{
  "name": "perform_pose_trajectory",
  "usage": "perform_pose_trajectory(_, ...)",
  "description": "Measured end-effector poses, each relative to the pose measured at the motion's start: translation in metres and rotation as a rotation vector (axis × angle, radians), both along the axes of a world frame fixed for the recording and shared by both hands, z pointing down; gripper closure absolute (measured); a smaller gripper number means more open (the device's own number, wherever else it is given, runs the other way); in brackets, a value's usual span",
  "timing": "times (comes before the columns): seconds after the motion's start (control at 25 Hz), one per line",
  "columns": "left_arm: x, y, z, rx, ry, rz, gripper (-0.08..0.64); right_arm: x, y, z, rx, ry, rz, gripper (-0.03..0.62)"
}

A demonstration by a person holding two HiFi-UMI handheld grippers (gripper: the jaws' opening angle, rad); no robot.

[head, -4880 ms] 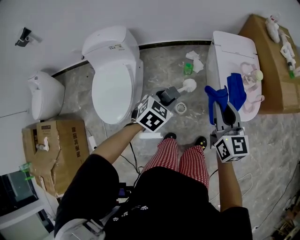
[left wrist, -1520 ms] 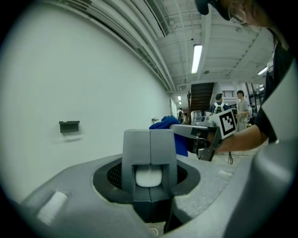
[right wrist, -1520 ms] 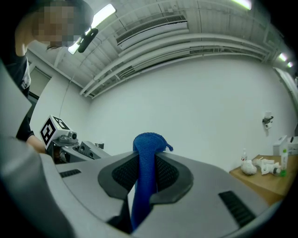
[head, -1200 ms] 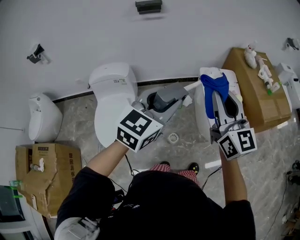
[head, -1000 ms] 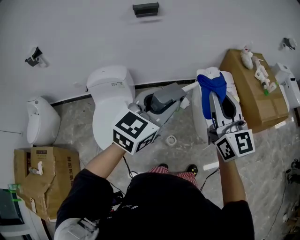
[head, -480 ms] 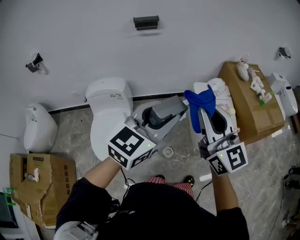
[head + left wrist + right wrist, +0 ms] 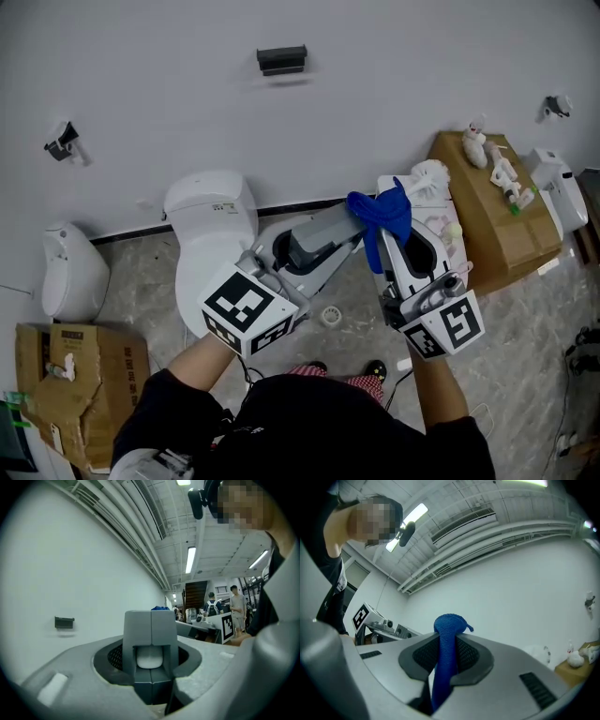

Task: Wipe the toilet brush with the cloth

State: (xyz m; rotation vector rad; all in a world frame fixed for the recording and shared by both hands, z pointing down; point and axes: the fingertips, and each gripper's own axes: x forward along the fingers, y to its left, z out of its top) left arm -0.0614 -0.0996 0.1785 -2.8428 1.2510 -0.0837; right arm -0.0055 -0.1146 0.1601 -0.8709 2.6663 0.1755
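Note:
My left gripper [image 7: 322, 236] is shut on the grey handle [image 7: 314, 240] of the toilet brush, held up level over the floor. In the left gripper view the handle [image 7: 151, 630] stands squarely between the jaws. The brush runs up to the right, and its white bristle head [image 7: 432, 173] pokes out past the blue cloth [image 7: 379, 215]. My right gripper [image 7: 392, 246] is shut on that cloth, which drapes against the brush just behind the head. In the right gripper view the cloth [image 7: 449, 626] rises in a fold from between the jaws.
A white toilet [image 7: 211, 221] stands by the wall at left, another white fixture [image 7: 448, 228] under my right gripper. A cardboard box [image 7: 487, 210] with small items is at right, a torn box [image 7: 66, 370] at lower left. A floor drain [image 7: 330, 316] lies between.
Both grippers have risen. The right gripper has carried the cloth leftwards until it meets the brush, whose white head now shows beyond the cloth.

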Motion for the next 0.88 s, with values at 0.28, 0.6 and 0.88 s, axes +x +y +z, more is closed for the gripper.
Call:
perform_pose_trajectory(0.28,0.004,0.016,-0.015,0.014,0.082,0.036,0.393,-0.008,0.012,-0.009,0.031,-0.027,0.005,0.528)
perform_pose_trajectory(0.6,0.007,0.025,-0.023,0.016,0.125,0.07,0.393,-0.006,0.021,-0.019,0.075,0.013,0.069,0.528)
perform_pose_trajectory(0.88,-0.002,0.022,-0.022,0.004,0.129,0.093,0.393,-0.014,0.018,-0.018,0.059,0.028,0.102,0.528)
